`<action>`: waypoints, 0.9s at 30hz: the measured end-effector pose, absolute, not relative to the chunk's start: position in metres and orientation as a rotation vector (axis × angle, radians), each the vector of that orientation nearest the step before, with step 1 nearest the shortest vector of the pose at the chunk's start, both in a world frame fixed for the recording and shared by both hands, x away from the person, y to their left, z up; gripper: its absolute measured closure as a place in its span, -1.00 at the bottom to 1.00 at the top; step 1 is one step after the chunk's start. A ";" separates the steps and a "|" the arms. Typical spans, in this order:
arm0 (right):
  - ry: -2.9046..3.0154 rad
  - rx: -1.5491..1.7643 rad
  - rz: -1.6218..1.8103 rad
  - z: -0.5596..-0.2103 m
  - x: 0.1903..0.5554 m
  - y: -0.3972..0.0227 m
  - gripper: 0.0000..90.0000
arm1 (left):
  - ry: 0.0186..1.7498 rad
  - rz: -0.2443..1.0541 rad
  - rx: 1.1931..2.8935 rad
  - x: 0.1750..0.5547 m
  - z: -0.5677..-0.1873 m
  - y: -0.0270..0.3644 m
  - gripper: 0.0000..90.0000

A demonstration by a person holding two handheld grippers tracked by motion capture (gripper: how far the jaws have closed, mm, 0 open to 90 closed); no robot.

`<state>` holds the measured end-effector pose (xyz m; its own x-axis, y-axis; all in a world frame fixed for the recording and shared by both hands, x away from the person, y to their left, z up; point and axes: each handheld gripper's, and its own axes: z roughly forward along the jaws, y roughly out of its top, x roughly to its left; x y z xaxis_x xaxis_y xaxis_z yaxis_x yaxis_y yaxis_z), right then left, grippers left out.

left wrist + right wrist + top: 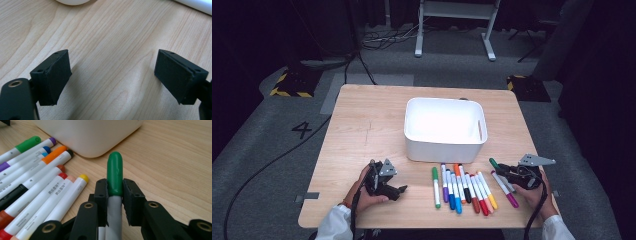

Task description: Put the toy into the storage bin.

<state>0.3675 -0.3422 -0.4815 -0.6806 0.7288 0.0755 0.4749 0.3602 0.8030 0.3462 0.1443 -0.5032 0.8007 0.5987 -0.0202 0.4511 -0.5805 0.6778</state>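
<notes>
My right gripper (506, 171) is shut on a marker with a green cap (494, 162), low over the table's front right. In the right gripper view the green cap (114, 170) sticks out past the pads (103, 195), which press on it from both sides, and it points toward the white bin (87, 135). A row of several colored markers (462, 187) lies side by side in front of the bin (444, 145). My left gripper (401, 190) rests at the front left, open. Between its pads (53, 75) I see only bare wood.
A magenta-capped marker (505, 189) lies apart from the row, just left of my right hand. The wooden table (362, 125) has free room on its left half and behind the bin. Cables and a desk frame stand on the floor beyond.
</notes>
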 end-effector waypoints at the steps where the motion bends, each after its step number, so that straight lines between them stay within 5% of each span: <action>1: 2.330 1.064 1.233 -0.480 0.367 -0.342 0.66 | 0.771 0.275 2.288 0.346 -0.503 0.144 -0.69; 27: 2.190 0.773 1.438 -0.360 0.393 -0.334 0.66 | 0.779 0.274 2.286 0.346 -0.503 0.144 -0.71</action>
<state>0.3930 -0.3342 -0.3601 -0.7636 0.6448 -0.0340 0.2250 0.3150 0.9220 0.3464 0.1442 -0.5033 0.7973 0.6032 -0.0226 0.4559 -0.5772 0.6774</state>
